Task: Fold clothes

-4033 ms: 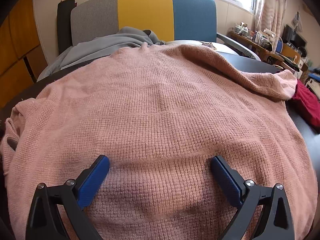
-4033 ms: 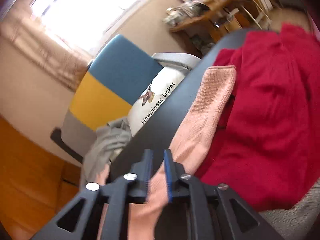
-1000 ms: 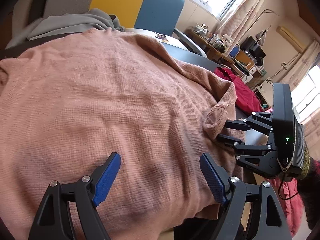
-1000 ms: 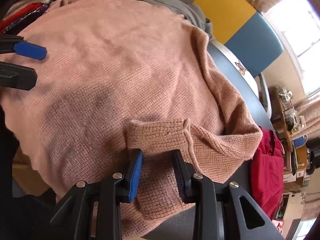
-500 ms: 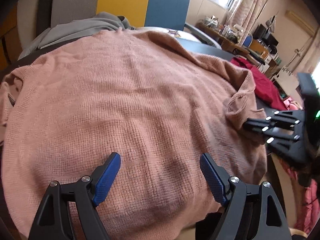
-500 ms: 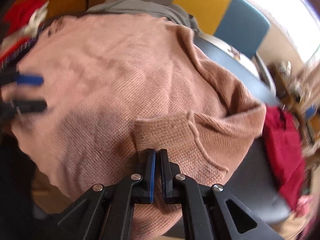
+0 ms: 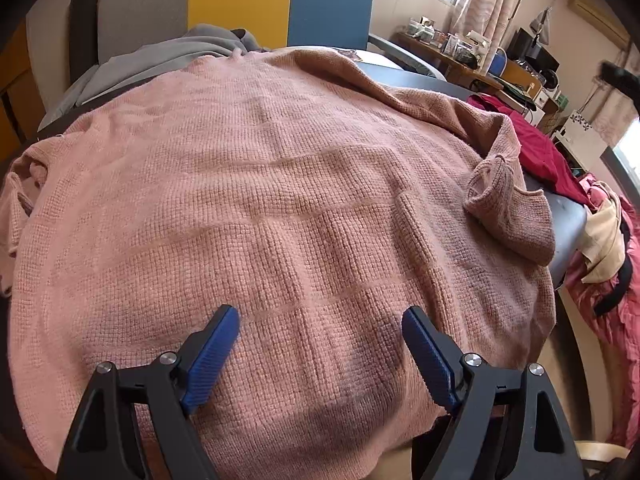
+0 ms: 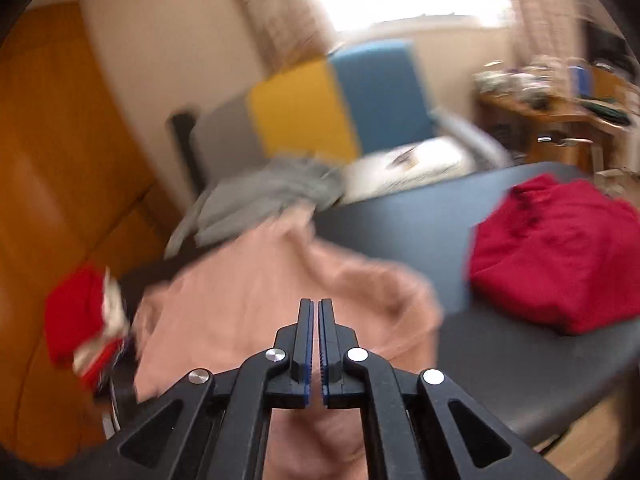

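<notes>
A pink knit sweater point(image 7: 280, 160) lies spread over the dark table point(image 7: 568, 216) and fills most of the left wrist view. Its right sleeve is folded inward, and the cuff point(image 7: 492, 184) rests on the sweater's right side. My left gripper point(image 7: 320, 314) hovers over the near hem; its jaws are wide and opening, with only flat knit below them. In the blurred right wrist view, my right gripper point(image 8: 315, 304) is shut on nothing, raised above the sweater point(image 8: 248, 304).
A red garment point(image 8: 556, 256) lies bunched on the table's right part point(image 8: 400, 224). A grey garment point(image 7: 160, 56) drapes at the far edge before a grey, yellow and blue chair point(image 7: 240, 0). Pink and cream clothes point(image 7: 612, 280) hang past the right edge.
The right gripper closed at the sleeve cuff, then rose and rolled away from the sweater, leaving the left wrist view. The cuff stays lying on the sweater. The left gripper turned slightly.
</notes>
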### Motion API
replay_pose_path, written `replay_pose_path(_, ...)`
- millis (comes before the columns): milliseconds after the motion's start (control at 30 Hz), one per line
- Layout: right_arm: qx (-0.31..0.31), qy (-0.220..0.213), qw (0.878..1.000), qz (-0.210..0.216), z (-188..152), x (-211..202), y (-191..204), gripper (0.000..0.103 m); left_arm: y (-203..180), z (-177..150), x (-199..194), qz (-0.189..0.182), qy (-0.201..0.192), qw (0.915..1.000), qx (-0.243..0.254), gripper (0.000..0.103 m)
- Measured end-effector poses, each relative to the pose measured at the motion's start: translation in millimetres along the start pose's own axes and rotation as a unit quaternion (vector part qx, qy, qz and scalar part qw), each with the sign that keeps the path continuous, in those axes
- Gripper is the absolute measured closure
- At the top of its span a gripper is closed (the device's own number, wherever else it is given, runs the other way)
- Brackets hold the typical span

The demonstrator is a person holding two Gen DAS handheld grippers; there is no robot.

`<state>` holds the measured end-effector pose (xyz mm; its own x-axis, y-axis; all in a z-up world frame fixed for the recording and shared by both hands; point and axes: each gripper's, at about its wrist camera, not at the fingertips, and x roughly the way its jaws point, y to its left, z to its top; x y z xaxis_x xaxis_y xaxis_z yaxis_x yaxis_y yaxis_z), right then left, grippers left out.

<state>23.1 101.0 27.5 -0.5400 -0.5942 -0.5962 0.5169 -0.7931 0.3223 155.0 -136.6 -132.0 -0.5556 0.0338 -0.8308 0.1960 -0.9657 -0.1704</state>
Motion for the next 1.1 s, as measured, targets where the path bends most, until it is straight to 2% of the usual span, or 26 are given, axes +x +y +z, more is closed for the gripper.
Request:
replay_pose_path(67, -0.033, 0.011, 0.999, -0.04, -8.4, -2.5, -3.8, 0.083, -1.8, 0.5, 1.3, 0.0, 0.0, 1.0, 0.003, 0.015)
replay_pose_path(100, -0.04, 0.025, 0.998, -0.041, -17.5, 2.2, -3.2, 0.074, -3.6, 1.1, 2.4, 0.002, 0.001, 1.0, 0.005, 0.014)
replay_pose_path(267, -0.085, 0.148, 0.985, -0.021, -74.7, 71.8, 15.2, 0.074, -11.2, 0.5, 4.0, 0.01, 0.004, 0.9997, 0.023, 0.013)
replay_pose_path(367, -0.113, 0.176, 0.978, -0.027, -90.0, 108.3, 16.6, 0.074, -10.5, -1.1, 3.4, 0.009, 0.005, 0.9996, 0.024, 0.012)
replay_pose_path(433, -0.136, 0.196, 0.971, -0.032, -93.1, 126.5, 12.5, 0.067, -9.9, -1.5, 3.4, 0.01, 0.005, 0.9996, 0.024, 0.012)
replay_pose_path(567, -0.131, 0.241, 0.961, -0.025, -96.5, 142.6, -11.6, 0.062, -12.1, -2.1, 5.8, 0.013, 0.005, 0.9995, 0.03, 0.01)
replay_pose_path(600, -0.12, 0.247, 0.961, -0.017, -98.7, 142.6, -18.5, 0.056, -13.1, -2.3, 6.6, 0.014, 0.004, 0.9994, 0.032, 0.008)
replay_pose_path(667, -0.071, 0.263, 0.961, 0.039, -104.4, 140.8, -30.8, 0.053, -14.8, -2.5, 8.4, 0.014, 0.005, 0.9992, 0.038, 0.007)
replay_pose_path(767, -0.045, 0.261, 0.962, 0.071, -116.0, 139.2, -28.0, 0.048, -17.0, -2.0, 10.2, 0.017, 0.006, 0.999, 0.042, 0.006)
replay_pose_path(800, -0.045, 0.257, 0.962, 0.075, -117.8, 140.1, -23.8, 0.051, -17.3, -2.1, 10.3, 0.017, 0.006, 0.9989, 0.042, 0.005)
replay_pose_path(867, -0.045, 0.25, 0.964, 0.081, -121.3, 142.2, -15.0, 0.068, -17.5, -2.2, 9.9, 0.017, 0.007, 0.9989, 0.043, 0.005)
replay_pose_path(900, -0.069, 0.256, 0.963, 0.058, -123.9, 145.7, -6.7, 0.087, -17.3, -2.2, 9.6, 0.017, 0.007, 0.9989, 0.042, 0.005)
replay_pose_path(967, -0.112, 0.257, 0.96, 0.028, -125.8, 148.9, 9.6, 0.096, -15.9, -2.3, 8.0, 0.014, 0.007, 0.9991, 0.039, 0.005)
replay_pose_path(1033, -0.123, 0.238, 0.963, 0.019, -116.4, 142.6, 18.9, 0.099, -14.8, -2.5, 5.3, 0.01, 0.005, 0.9993, 0.036, 0.006)
replay_pose_path(1067, -0.106, 0.212, 0.971, 0.029, -102.3, 133.7, 17.8, 0.099, -14.0, -2.3, 3.5, 0.009, 0.003, 0.9994, 0.034, 0.006)
replay_pose_path(1100, -0.063, 0.173, 0.982, 0.045, -84.9, 119.4, 6.3, 0.099, -13.0, -2.0, 1.2, 0.009, 0.0, 0.9994, 0.032, 0.006)
